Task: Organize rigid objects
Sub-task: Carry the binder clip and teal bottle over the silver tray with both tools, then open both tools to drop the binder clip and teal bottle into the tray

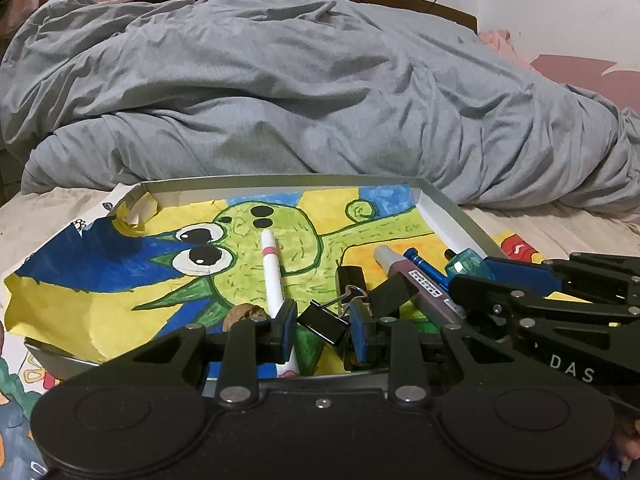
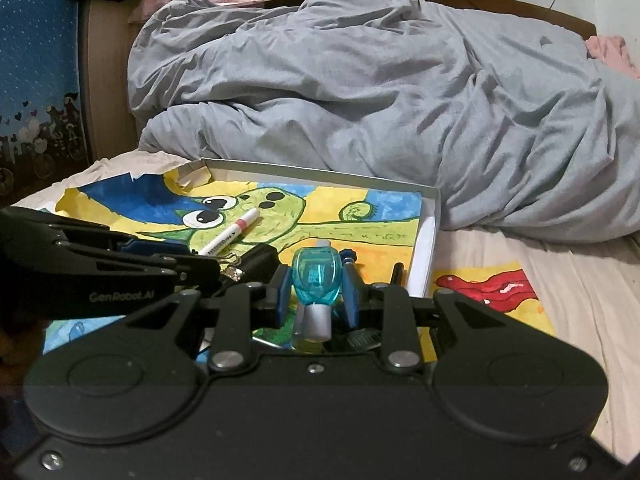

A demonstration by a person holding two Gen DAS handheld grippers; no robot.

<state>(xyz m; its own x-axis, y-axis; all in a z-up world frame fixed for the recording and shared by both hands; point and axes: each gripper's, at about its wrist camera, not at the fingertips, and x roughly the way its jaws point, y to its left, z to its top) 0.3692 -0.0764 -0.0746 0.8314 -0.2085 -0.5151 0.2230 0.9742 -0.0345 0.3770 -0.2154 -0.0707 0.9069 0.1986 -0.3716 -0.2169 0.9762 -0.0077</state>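
1. The right gripper (image 2: 316, 294) pinches a clear teal bottle (image 2: 317, 276) between its blue pads, one pad touching each side. The bottle's silver neck (image 2: 319, 322) points back toward the camera. Its far end is hard to make out.
2. The left gripper (image 1: 324, 322) is pinching a black binder clip (image 1: 323, 322). The clip sits tilted between the blue pads, its wire handles (image 1: 352, 294) pointing away.
3. Both grippers hover low over a shallow grey tray (image 1: 452, 216) lying on a bed. The tray's near rim is hidden behind the gripper bodies.
4. A child's painting of a green creature (image 1: 256, 248) lines the tray. Its left edge spills over the tray's side.
5. A white marker with a pink band (image 1: 271, 276) lies on the painting. Its near end passes behind the left gripper's left pad.
6. A grey-and-purple marker (image 1: 412, 280) and a blue pen (image 1: 424, 268) lie at the right of the tray, partly covered by the right gripper.
7. A small brown object (image 1: 244, 314) near the left pad is too hidden to identify.
8. A rumpled grey duvet (image 1: 320, 92) fills the bed behind the tray.
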